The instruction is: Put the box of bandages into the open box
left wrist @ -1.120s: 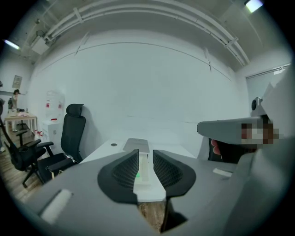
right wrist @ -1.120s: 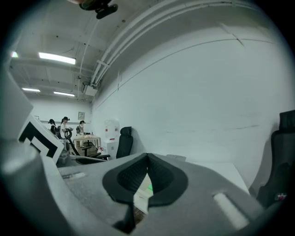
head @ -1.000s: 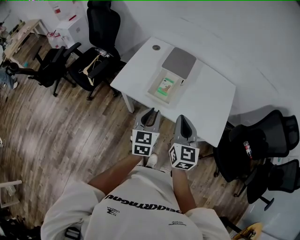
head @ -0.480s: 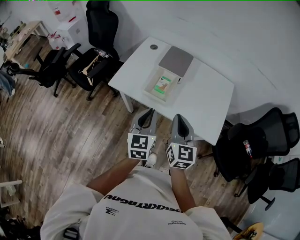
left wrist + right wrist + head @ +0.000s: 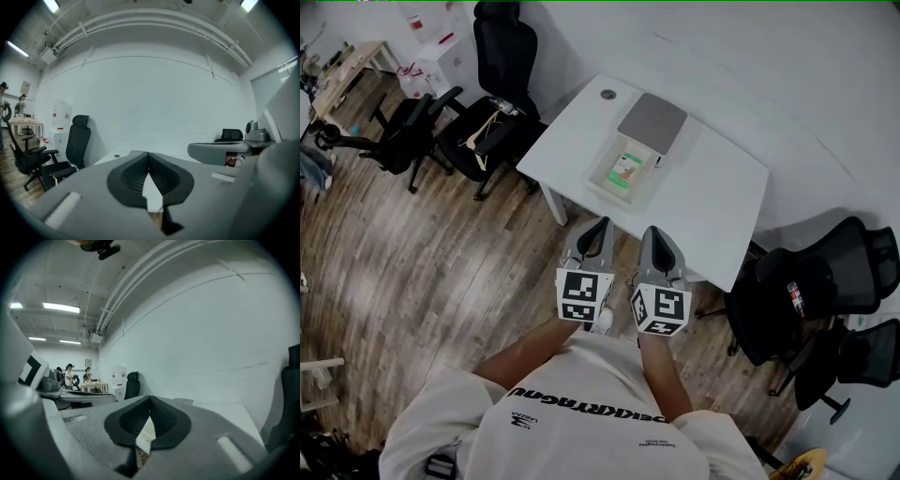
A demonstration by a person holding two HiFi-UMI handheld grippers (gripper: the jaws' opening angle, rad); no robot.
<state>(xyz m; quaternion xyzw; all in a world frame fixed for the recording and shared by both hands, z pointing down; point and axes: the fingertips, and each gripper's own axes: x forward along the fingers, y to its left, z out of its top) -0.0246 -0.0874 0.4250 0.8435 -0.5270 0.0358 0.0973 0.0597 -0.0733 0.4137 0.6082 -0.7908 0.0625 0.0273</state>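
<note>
On the white table (image 5: 712, 206) lies a shallow cream open box (image 5: 613, 184), its grey lid (image 5: 652, 123) folded back behind it. A small green and white box of bandages (image 5: 627, 169) lies inside the open box. Both grippers hang side by side over the wooden floor, short of the table's near edge and well apart from the box. My left gripper (image 5: 600, 226) (image 5: 148, 154) is shut, its jaws having just been closing with nothing between them. My right gripper (image 5: 652, 232) (image 5: 150, 399) is shut too, and holds nothing.
Black office chairs stand left of the table (image 5: 502, 84) (image 5: 398, 136) and at its right end (image 5: 825, 281). A round cable hole (image 5: 607, 95) marks the table's far corner. A white cabinet (image 5: 441, 56) stands by the back wall. People stand far off at a desk (image 5: 70, 376).
The left gripper's jaws have closed from a small gap to touching. Both grippers have drifted slightly left in the head view, and the table sits a little higher in it.
</note>
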